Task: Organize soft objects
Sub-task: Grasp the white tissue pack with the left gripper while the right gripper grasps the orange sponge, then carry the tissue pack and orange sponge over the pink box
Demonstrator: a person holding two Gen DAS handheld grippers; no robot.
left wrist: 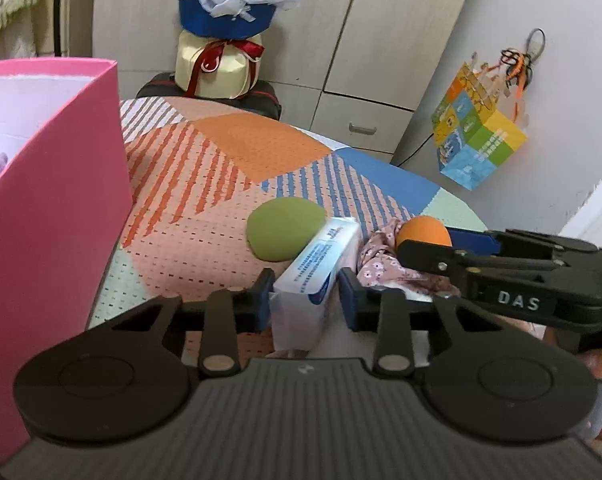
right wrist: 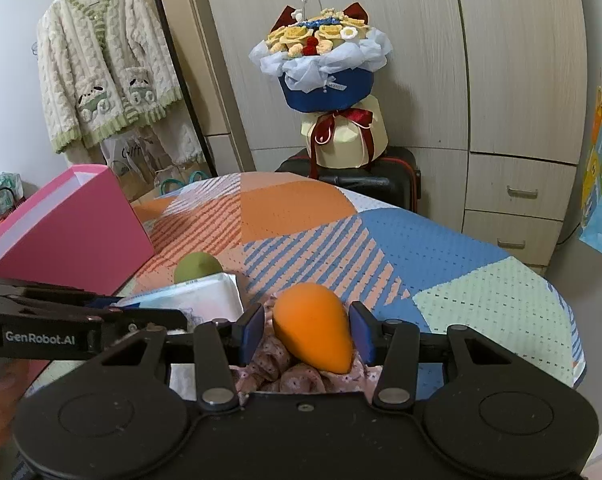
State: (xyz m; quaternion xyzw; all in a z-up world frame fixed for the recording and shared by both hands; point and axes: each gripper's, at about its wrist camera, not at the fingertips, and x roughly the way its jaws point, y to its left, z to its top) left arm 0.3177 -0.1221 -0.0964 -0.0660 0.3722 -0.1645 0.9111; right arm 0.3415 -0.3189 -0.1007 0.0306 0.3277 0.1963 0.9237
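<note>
Left gripper is narrowed onto a white-and-blue tissue pack, blue pads pressing its two sides; the pack stands tilted on the counter, its far end pointing toward 1 o'clock.

Right gripper holds an orange egg-shaped sponge between its pads, narrow end toward the camera. Under the sponge lies a bunched pink floral cloth, touching it.

In the left wrist view the green sponge sits at 11 o'clock from the pack, just beyond it, resting on the patterned cover. The pink box stands open at 9 o'clock, at the counter's edge; something lilac shows inside, too little to identify.

Farther, at 12 o'clock, a wrapped bouquet stands on a black case before the wardrobe.
</note>
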